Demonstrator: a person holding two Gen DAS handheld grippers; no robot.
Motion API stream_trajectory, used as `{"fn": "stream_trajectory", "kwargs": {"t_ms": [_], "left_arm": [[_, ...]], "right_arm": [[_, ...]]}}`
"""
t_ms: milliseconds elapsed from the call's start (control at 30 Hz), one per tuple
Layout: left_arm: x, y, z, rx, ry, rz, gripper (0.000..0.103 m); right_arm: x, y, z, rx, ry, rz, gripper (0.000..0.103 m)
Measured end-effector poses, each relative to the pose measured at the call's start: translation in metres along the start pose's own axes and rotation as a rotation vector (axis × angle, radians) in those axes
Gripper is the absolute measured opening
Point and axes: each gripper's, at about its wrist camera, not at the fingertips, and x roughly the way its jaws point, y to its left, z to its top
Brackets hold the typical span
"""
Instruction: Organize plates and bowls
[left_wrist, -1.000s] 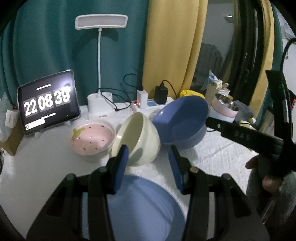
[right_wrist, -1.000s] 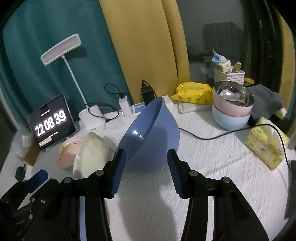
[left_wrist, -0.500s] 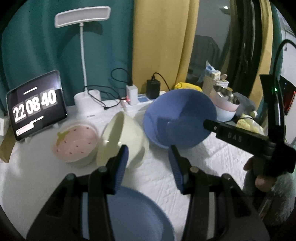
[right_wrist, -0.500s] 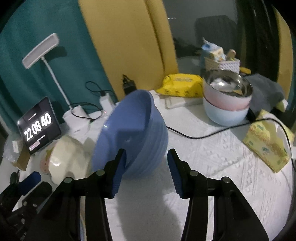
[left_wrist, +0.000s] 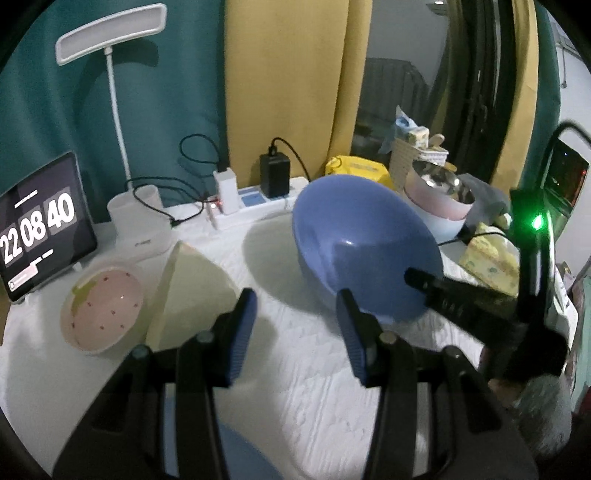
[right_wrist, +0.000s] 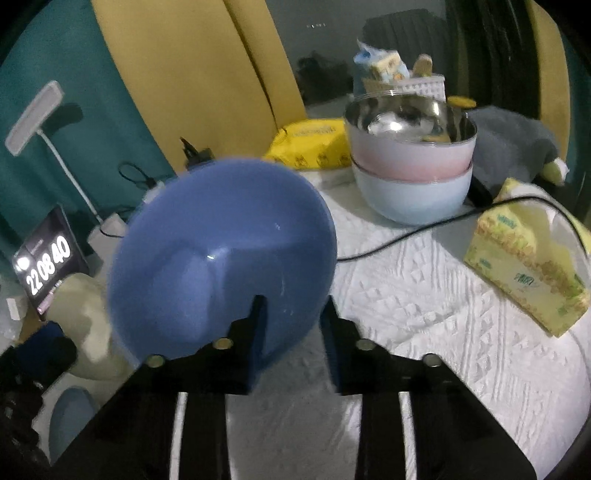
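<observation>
The right gripper (right_wrist: 291, 325) is grasping the blue bowl (right_wrist: 221, 254) by its rim, one finger inside and one outside. The bowl is tipped on its side and looks lifted off the table (right_wrist: 424, 314). The left gripper (left_wrist: 295, 328) is released, its fingers wide apart with nothing between them. It hangs over the table, near the cream bowl (left_wrist: 188, 291).

My guess is that the step in hand is moving the blue bowl to a spot where it can be stacked. Two bowls already sit one inside the other at the back right: a pink bowl (right_wrist: 410, 155) in a pale blue bowl (right_wrist: 413, 195). The next move calls for a firm hold, turning the blue bowl level, and setting it down softly so it does not slip.

The cream bowl leans on its side against the strawberry bowl (left_wrist: 103, 306). A blue plate (right_wrist: 70, 417) lies at the near edge of the table.

The clock (left_wrist: 37, 225) reads 22 08 40. The right gripper's finger shows letters in the left view, but they are too dark to read. The yellow box (right_wrist: 528, 258) and yellow pack (right_wrist: 314, 144) have writing too small to read.
</observation>
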Motion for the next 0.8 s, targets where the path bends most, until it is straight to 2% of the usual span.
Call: {"fn": "stream_trajectory", "kwargs": {"t_ms": [133, 433, 600, 800], "left_arm": [[0.010, -0.006, 0.007, 0.010, -0.006, -0.003, 0.047], [0.039, -0.014, 0.008, 0.030, 0.046, 0.006, 0.045], [0.044, -0.014, 0.006, 0.043, 0.066, -0.012, 0.028], [0.043, -0.013, 0.006, 0.036, 0.067, -0.016, 0.021]], "right_arm": [[0.010, -0.009, -0.005, 0.013, 0.017, -0.005, 0.017], [0.013, -0.012, -0.007, 0.012, 0.002, 0.023, 0.015], [0.012, -0.012, -0.007, 0.011, -0.003, 0.037, 0.014], [0.003, -0.013, -0.008, 0.019, -0.011, 0.045, 0.013]]}}
